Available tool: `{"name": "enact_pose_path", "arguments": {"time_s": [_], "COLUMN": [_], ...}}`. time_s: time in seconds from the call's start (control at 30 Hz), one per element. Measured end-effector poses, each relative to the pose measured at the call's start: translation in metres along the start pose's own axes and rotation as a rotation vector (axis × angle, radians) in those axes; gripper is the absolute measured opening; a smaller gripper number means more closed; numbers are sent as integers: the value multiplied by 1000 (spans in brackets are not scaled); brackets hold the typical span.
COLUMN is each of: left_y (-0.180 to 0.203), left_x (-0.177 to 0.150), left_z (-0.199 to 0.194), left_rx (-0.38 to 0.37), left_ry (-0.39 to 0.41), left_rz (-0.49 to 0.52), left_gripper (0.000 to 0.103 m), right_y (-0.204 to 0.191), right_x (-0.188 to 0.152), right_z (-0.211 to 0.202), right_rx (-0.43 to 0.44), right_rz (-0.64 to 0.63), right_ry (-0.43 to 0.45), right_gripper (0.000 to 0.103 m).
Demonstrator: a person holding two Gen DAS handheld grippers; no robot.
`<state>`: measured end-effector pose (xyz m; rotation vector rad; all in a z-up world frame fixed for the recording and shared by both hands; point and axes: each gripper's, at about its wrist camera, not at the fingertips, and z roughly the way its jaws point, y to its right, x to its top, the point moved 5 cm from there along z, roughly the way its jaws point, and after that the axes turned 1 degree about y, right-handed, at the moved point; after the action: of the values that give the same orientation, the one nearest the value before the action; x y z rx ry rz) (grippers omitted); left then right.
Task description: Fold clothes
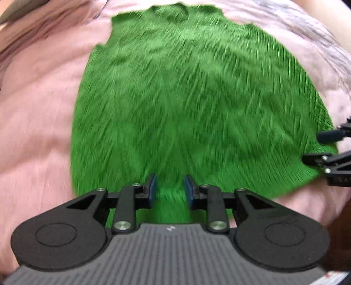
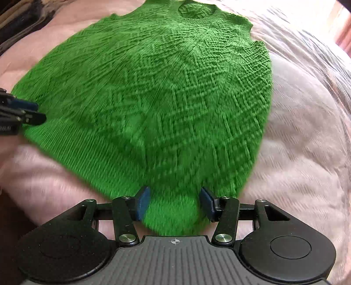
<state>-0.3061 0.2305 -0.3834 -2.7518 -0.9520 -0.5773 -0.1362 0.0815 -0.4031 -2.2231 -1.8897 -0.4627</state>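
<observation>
Left wrist view: the left gripper [image 1: 170, 190] is at the near hem of the green sweater [image 1: 193, 98]; its jaws stand a little apart with a fold of knit between the blue pads [image 1: 152, 190], and whether they press it cannot be told.
Right wrist view: the right gripper [image 2: 174, 203] is at the other hem corner; its jaws stand wider, with a bunch of knit between them, not clearly pinched.
Sweater place: it lies flat, front up, on the pink bedding [image 1: 39, 122], well inside the edges of the bed.
Direction: the hem is nearest to both grippers and the neck opening [image 2: 196, 11] is farthest, so the long axis runs from the grippers away toward the neck.
Sleeves: not seen spread out; probably tucked or folded in, but this is not sure.
Risk one: if one gripper lifts with a loose hold, the knit may slip out and the fold will come crooked.
Risk two: the ribbed knit stretches, so an uneven pull may skew the hem.
Risk three: the soft bedding could be caught together with the hem.
</observation>
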Motion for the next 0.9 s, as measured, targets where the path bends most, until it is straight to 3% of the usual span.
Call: {"name": "enact_pose_path", "arguments": {"time_s": [0.07,0.17,0.23,0.4,0.53,0.57,0.7,0.77,0.9], "left_y": [-3,-9,-13,-24,-28,-28,-30,-33,-39], "left_x": [-9,-13,-9,27,57,63,79,80,72], "left_z": [-7,-19,-35,-109,-169,-180,-218,-234,-258], "left_rx": [-6,5,42,45,51,46,7,21,54], "left_ry": [-63,-157,-202,-86,23,45,91,104,131], "left_rz": [-56,-131,-158,-184,-183,-177,-148,-130,-76], "left_gripper": [24,26,26,37,61,67,73,83,86], "right_y": [0,9,20,46,50,48,37,27,6], "right_x": [-7,-9,0,42,68,71,77,78,76], "right_z": [-3,-5,-28,-113,-171,-183,-219,-229,-248], "right_rx": [7,27,63,96,89,81,20,25,36], "right_rz": [-9,55,154,308,341,343,366,379,411], "right_ry": [-72,-253,-218,-25,84,100,137,128,137], "right_gripper": [50,51,51,51,51,51,52,52,52]}}
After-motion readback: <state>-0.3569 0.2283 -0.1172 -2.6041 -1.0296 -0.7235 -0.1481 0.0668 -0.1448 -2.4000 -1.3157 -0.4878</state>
